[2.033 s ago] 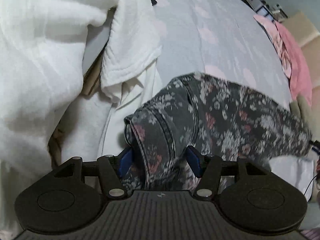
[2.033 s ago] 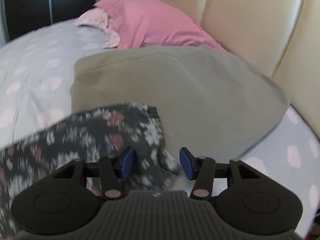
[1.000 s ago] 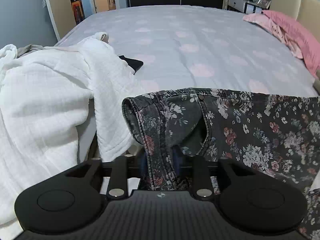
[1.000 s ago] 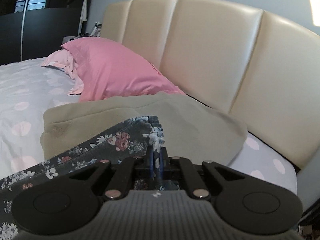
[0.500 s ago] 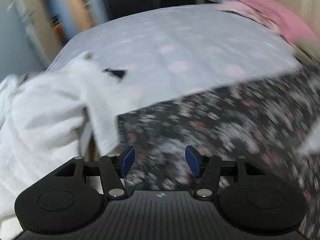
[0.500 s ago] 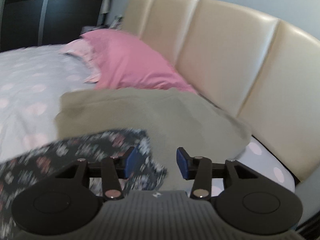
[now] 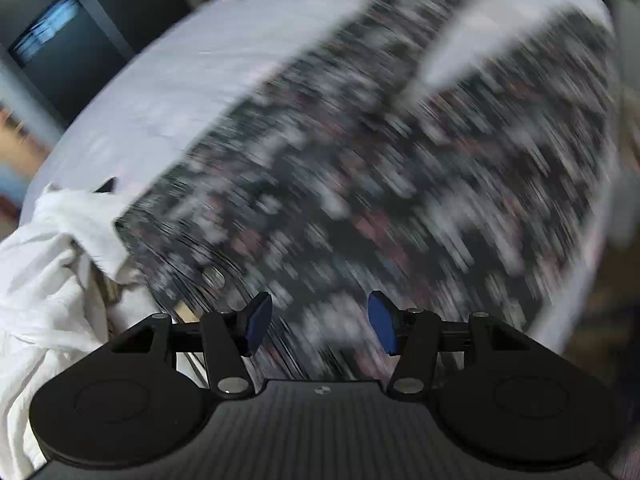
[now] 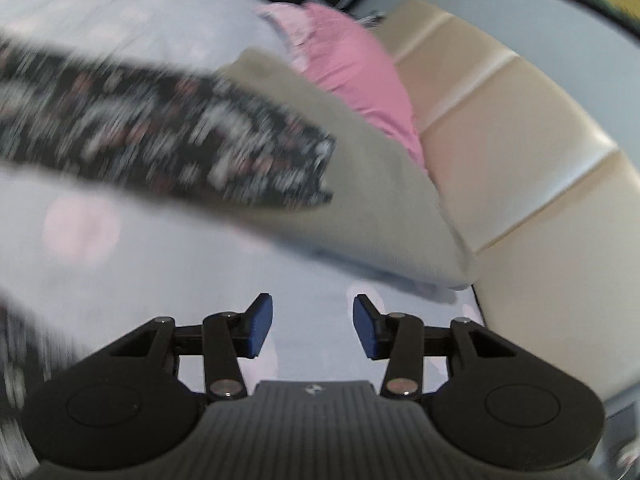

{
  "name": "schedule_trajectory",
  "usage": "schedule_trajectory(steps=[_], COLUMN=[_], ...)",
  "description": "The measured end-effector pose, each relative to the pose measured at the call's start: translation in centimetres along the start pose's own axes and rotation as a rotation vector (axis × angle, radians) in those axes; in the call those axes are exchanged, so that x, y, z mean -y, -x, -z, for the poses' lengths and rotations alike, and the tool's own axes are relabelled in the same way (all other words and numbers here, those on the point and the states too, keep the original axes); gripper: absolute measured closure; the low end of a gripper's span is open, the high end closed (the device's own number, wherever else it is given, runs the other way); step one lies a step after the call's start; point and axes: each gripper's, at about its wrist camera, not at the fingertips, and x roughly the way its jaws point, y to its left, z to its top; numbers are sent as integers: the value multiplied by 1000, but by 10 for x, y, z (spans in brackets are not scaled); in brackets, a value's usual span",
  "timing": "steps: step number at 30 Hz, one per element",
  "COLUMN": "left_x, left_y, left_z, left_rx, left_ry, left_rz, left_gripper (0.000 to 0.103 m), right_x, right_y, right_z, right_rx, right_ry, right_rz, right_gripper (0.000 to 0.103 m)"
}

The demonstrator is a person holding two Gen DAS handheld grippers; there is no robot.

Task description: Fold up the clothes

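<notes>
Left wrist view shows floral trousers (image 7: 360, 168) spread on the bed (image 7: 192, 80), both grippers' fingers spread, empty; folding well likely means flattening wrinkles and matching edges.

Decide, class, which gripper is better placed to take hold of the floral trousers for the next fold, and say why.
Probably the left gripper: it is open with the floral trousers directly ahead between its fingers. The right gripper, also open, faces bare bedsheet, with the trouser end up and to its left.
</notes>
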Motion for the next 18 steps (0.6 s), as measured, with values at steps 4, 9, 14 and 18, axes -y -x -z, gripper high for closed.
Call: schedule_trajectory(steps=[4,9,14,18], left_x=[37,74,95,92], left_y=[5,0,-21,-29], left_z=[24,47,60,55], left_rx=[-65,-133,-208,-244], left_ry=[-193,-394,-532,-524], left_rz=[46,59,9,0], left_gripper=[51,51,56,74], right_x=[0,5,-6,-22], right_y=[10,15,26,40], right_z=[24,46,65,87], right_rx=[-26,-75,-77,-65], right_ry=[83,121,219,346], right_rz=[0,8,-14,-67], right_gripper=[56,56,56,55])
